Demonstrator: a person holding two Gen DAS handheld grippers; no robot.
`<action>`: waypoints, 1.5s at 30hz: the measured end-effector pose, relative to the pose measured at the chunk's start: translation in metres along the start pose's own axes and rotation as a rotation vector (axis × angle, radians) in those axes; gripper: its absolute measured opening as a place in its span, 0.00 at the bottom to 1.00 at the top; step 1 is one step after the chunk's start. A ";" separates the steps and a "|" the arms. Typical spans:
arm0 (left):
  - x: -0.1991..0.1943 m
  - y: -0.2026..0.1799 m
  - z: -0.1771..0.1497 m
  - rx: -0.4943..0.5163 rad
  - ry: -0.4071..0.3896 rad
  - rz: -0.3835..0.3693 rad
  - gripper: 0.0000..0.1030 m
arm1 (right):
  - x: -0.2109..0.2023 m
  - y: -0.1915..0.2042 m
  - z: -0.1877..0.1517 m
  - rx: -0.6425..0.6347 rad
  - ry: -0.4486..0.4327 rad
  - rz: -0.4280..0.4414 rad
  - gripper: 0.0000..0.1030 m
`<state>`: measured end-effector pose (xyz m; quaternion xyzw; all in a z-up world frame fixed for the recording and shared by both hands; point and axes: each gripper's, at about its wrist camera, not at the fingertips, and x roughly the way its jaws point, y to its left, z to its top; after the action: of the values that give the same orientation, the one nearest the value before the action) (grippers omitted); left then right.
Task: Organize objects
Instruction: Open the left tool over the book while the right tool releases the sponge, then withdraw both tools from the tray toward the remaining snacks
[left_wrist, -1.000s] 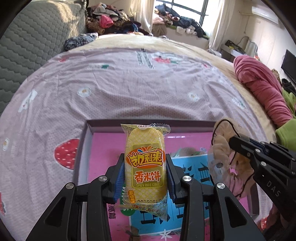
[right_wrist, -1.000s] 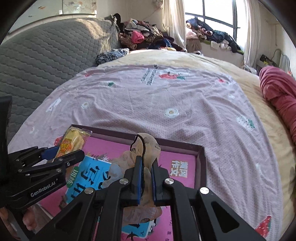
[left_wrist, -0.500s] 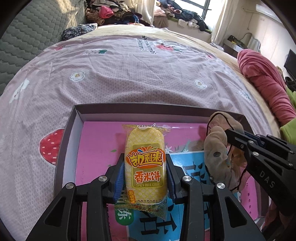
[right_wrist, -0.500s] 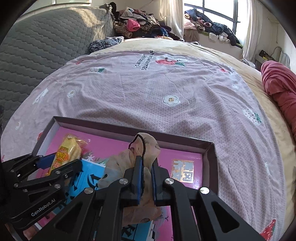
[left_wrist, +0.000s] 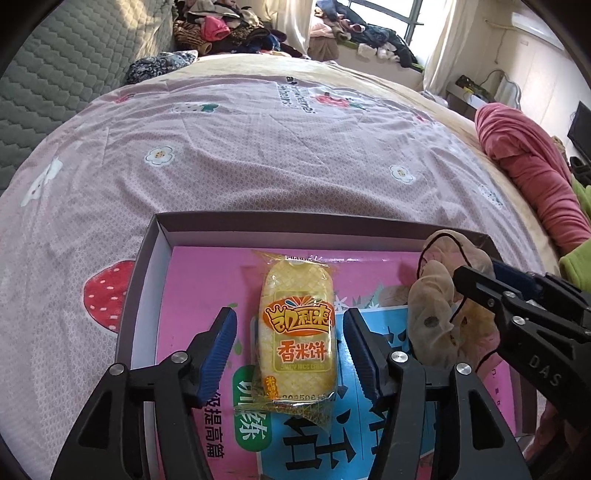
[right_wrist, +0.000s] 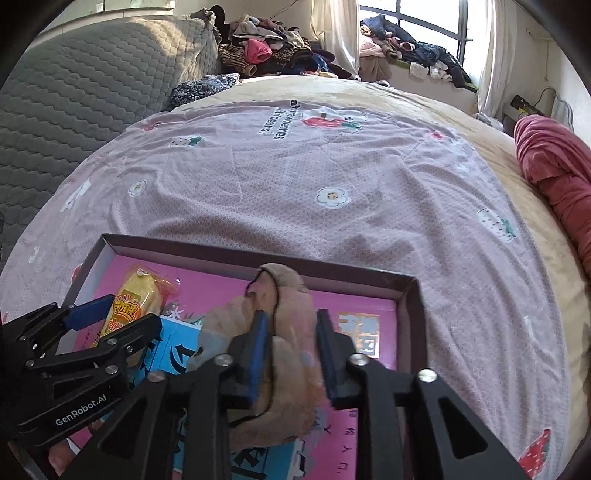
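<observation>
A yellow rice-cake snack packet (left_wrist: 297, 325) (right_wrist: 135, 299) lies flat on the pink-and-blue book (left_wrist: 207, 280) inside a shallow dark-walled box (left_wrist: 295, 221) (right_wrist: 221, 254) on the bed. My left gripper (left_wrist: 289, 317) (right_wrist: 135, 310) straddles the packet; its jaws are opening, with a gap on both sides of the packet. A beige fabric scrunchie with black trim (left_wrist: 432, 317) (right_wrist: 291, 295) sits in the box's right half. My right gripper (right_wrist: 291, 315) (left_wrist: 476, 271) is around it, jaws opening. The right pad stands off the fabric.
The box rests on a pink bedsheet with strawberries and flowers (left_wrist: 258, 155). A rolled red blanket (left_wrist: 524, 162) lies at the right edge of the bed. A grey quilted headboard (right_wrist: 92, 85) stands at the left. Piled clothes (right_wrist: 266, 51) lie at the back.
Both grippers, shut on the packet and the scrunchie before, now stand spread. The packet lies on the book and the scrunchie has sunk into the box.
</observation>
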<state>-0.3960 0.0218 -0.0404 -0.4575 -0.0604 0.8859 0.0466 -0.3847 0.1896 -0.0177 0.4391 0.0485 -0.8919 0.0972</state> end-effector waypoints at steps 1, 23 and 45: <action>-0.001 0.001 0.000 -0.003 -0.003 -0.002 0.62 | -0.002 0.000 0.001 0.000 -0.003 -0.001 0.37; -0.045 -0.006 -0.003 0.012 -0.063 0.017 0.80 | -0.056 -0.012 -0.012 0.001 -0.050 -0.066 0.81; -0.160 -0.009 -0.064 0.032 -0.098 -0.014 0.83 | -0.171 0.002 -0.059 0.008 -0.119 0.011 0.86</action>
<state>-0.2506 0.0125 0.0531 -0.4121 -0.0519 0.9079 0.0570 -0.2367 0.2206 0.0813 0.3858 0.0367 -0.9160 0.1033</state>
